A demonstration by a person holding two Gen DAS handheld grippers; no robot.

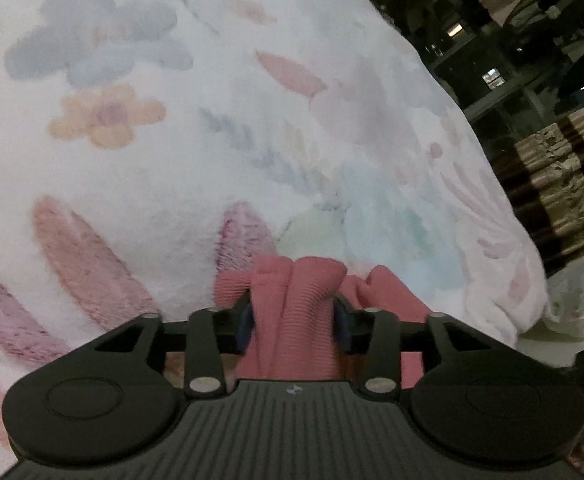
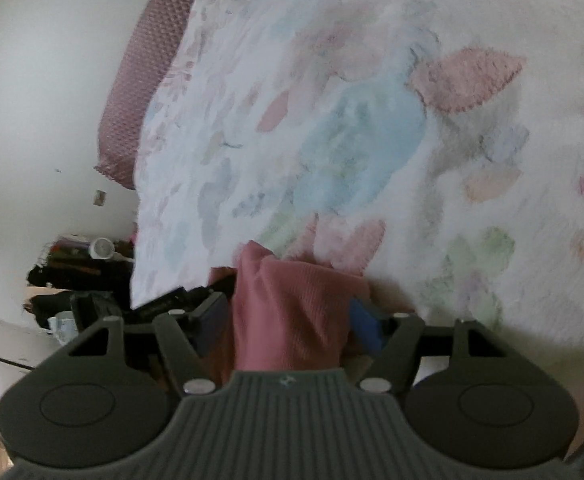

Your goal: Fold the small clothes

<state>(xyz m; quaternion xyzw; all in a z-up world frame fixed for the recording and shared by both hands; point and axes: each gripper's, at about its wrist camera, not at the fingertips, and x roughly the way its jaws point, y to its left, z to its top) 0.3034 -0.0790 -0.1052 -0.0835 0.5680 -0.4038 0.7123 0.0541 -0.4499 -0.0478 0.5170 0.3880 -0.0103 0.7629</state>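
Left claw (image 1: 294, 320): jaws standing apart with a bunched fold of the pink garment (image 1: 292, 312) lying between the blue pads; whether the pads are pressing it, cannot tell
Right claw (image 2: 288, 320): jaws spread wide; pink cloth filling the gap, grip unclear
Garment: lying bunched on the blanket (image 1: 152, 160) at both claws' tips
Blanket: fluffy, white, floral; covering the bed

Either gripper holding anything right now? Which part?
A bunched fold of the pink garment sits between the fingers of both left gripper and right gripper; whether the pads actually clamp it cannot be told.
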